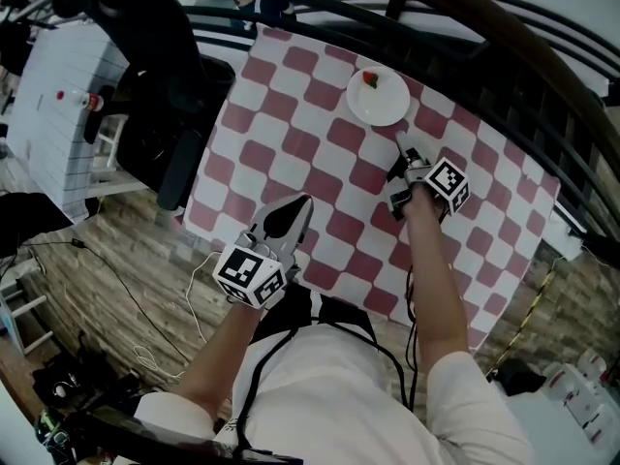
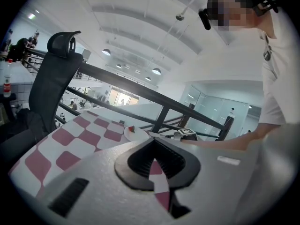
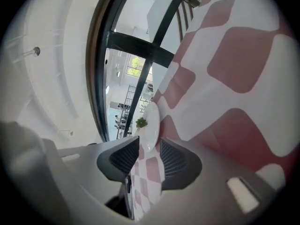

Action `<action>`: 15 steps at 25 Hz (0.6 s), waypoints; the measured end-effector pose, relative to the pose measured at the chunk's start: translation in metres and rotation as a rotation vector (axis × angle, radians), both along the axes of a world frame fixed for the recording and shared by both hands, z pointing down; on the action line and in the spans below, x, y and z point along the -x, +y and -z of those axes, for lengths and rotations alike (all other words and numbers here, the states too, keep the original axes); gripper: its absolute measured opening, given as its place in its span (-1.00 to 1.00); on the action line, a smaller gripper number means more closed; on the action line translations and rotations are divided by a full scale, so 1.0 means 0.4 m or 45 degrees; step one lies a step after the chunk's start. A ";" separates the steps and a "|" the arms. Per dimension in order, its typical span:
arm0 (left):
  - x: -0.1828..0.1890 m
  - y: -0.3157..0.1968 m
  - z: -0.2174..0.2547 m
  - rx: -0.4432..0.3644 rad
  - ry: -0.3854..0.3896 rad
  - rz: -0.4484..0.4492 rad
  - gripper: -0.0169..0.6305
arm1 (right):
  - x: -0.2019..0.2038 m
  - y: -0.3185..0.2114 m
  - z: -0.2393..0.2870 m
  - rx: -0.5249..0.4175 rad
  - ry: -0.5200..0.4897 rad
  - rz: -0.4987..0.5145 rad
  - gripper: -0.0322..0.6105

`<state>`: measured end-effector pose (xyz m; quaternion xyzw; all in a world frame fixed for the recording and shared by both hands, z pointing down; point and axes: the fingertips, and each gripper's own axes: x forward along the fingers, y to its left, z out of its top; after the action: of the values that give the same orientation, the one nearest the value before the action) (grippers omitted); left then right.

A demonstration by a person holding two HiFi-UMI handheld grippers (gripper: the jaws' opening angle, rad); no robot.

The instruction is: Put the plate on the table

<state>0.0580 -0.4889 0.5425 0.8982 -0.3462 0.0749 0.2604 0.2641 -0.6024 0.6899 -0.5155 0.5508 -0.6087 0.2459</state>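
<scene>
Rectangular table under a red-and-white checked cloth (image 1: pixel 329 163) takes up mid-frame in the head view. Black curved metal railing (image 1: pixel 504 76) runs just beyond its far edge. Black high-backed office chair (image 1: pixel 145 85) stands off the tabletop's left edge, with a white slatted cabinet (image 1: pixel 58 105) farther left. Person in a white short-sleeved top (image 1: pixel 339 386) stands at the near edge, both forearms out over the cloth. Left gripper (image 1: pixel 305 201) sits over the near edge, toward the near left corner; in the left gripper view its dark ribbed jaws meet at the tips with nothing in them, only checked cloth seen through the hollow behind the tips. Right gripper (image 1: pixel 402 158) is farther in, rolled onto its side and pointing at the far edge. Its jaws stand well apart and grip nothing. Round white plate (image 1: pixel 378 96) lies flat on the cloth close to the far edge, roughly midway along it. The plate is just ahead of the right gripper's tips. In the right gripper view its near rim shows in the gap between them, with no pad pressing on it. Small red strawberry with green leaves (image 1: pixel 370 79) rests on the plate, on the side away from the person.
</scene>
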 end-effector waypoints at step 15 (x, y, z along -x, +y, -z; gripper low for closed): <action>-0.019 0.088 0.105 -0.090 0.030 -0.121 -0.93 | 0.058 0.205 0.244 -0.230 0.150 0.103 -0.88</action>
<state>0.0656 -0.4539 0.5005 0.9231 -0.3024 0.0644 0.2288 0.2408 -0.5205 0.5922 -0.5033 0.6373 -0.5347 0.2339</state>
